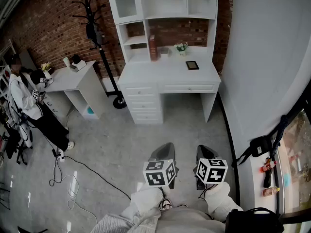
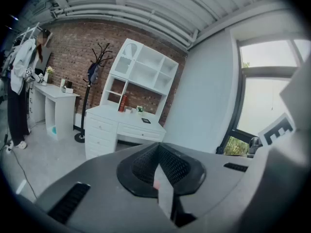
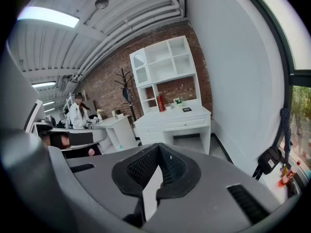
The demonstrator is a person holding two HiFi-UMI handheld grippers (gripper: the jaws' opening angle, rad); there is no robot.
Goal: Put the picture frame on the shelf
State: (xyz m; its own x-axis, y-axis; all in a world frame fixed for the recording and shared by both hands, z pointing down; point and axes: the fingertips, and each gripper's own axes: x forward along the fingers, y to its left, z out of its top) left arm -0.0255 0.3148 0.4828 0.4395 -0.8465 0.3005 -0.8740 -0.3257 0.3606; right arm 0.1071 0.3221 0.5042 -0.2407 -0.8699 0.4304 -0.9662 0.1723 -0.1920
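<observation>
Currently: picture frame (image 1: 192,65) flat on desk (image 1: 163,75) at 12 o'clock, well ahead | left gripper (image 1: 163,153), right gripper (image 1: 205,155) both closed, empty | likely light, stiff, fragile glass; pinch one edge

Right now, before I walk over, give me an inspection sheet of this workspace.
Surface: white desk with drawers, under the hutch shelves.
Job's things: picture frame lying flat on the desk, not yet on a shelf.
Clutter: red book and small potted plant at the desk's back.
Grippers: left tool and right tool both shut, holding nothing, well short of the desk.
Cables: cable loose on the floor, left.
Surroundings: brick wall, coat rack, side desk, person.
</observation>
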